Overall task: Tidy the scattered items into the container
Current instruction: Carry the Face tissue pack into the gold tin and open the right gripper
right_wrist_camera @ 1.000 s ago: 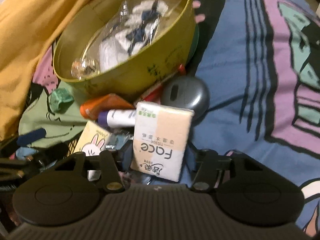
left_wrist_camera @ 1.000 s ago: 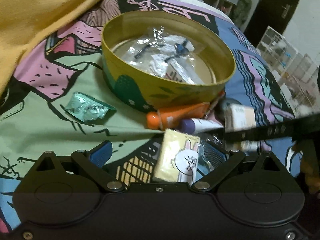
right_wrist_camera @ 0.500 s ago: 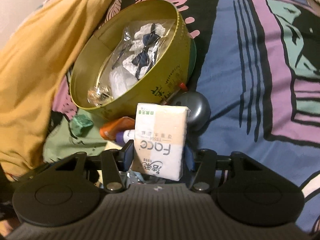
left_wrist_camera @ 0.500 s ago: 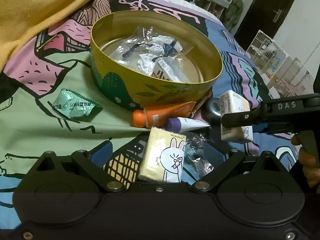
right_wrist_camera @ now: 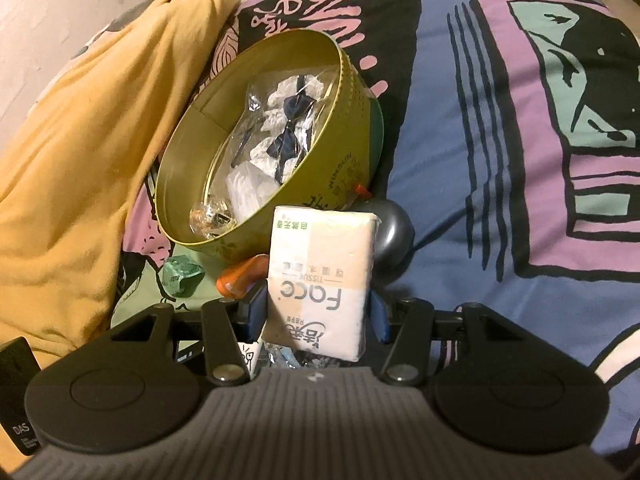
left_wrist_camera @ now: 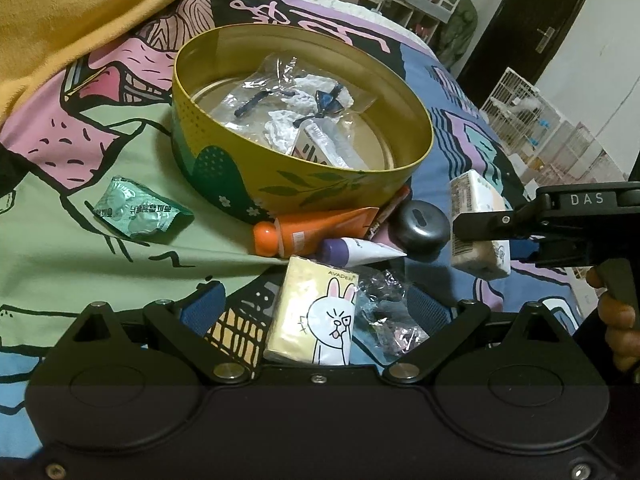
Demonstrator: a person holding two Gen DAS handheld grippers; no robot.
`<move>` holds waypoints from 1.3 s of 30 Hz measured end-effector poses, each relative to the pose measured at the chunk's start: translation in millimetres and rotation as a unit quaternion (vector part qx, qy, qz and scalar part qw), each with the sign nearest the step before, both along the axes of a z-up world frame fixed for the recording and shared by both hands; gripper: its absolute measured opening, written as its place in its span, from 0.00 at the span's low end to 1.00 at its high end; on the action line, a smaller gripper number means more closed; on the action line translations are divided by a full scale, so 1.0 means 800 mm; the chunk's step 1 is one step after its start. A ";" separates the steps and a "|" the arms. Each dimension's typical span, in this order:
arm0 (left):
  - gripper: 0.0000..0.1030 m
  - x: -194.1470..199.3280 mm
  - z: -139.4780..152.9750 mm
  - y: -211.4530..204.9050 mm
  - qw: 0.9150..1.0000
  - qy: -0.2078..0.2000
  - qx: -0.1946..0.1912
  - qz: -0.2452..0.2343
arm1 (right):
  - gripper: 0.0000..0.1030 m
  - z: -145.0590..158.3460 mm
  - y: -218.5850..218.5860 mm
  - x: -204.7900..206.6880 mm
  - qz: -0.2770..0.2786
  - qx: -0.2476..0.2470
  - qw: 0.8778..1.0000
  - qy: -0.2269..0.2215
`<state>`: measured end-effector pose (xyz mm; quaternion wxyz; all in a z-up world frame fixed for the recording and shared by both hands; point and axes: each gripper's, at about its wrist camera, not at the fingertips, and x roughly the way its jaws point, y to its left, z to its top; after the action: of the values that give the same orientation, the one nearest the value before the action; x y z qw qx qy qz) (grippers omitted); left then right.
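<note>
The right gripper (right_wrist_camera: 316,316) is clamped on a white tissue pack (right_wrist_camera: 320,280), held clear of the bedspread (right_wrist_camera: 500,160); the round yellow tin (right_wrist_camera: 352,160) lies beyond its fingertips. The left gripper (left_wrist_camera: 312,308) stands with fingers apart, a rabbit-print tissue pack (left_wrist_camera: 312,316) and a crumpled clear wrapper (left_wrist_camera: 384,312) between them.

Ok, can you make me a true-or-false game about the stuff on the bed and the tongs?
1. The right tongs hold a tissue pack. True.
2. The tin is empty. False: a clear bag lies in it.
3. The left tongs grip the orange tube. False: they are open, and the tube lies by the tin.
4. A green packet lies outside the tin. True.
</note>
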<state>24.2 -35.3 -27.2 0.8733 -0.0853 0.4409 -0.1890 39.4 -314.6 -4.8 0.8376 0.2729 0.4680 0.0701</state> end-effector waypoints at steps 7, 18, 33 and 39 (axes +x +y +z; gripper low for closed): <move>0.94 0.000 0.000 0.001 1.000 0.000 -0.009 -0.003 | 0.53 0.012 -0.004 -0.007 -0.005 -0.007 1.000 -0.012; 0.94 0.001 0.000 0.004 1.000 0.000 -0.020 -0.003 | 0.53 0.035 -0.005 -0.011 -0.004 -0.026 0.999 -0.021; 0.94 0.000 0.001 0.003 1.000 0.001 -0.024 -0.005 | 0.53 0.096 0.017 0.012 0.021 -0.038 0.997 -0.071; 0.94 0.001 0.000 0.004 1.000 0.004 -0.027 -0.005 | 0.53 0.113 0.032 0.026 0.034 -0.040 0.995 -0.085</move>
<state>25.0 -32.5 -27.4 0.8678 -0.1078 0.4398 -0.2049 60.3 -288.9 85.2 0.8817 0.2166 0.4065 0.1027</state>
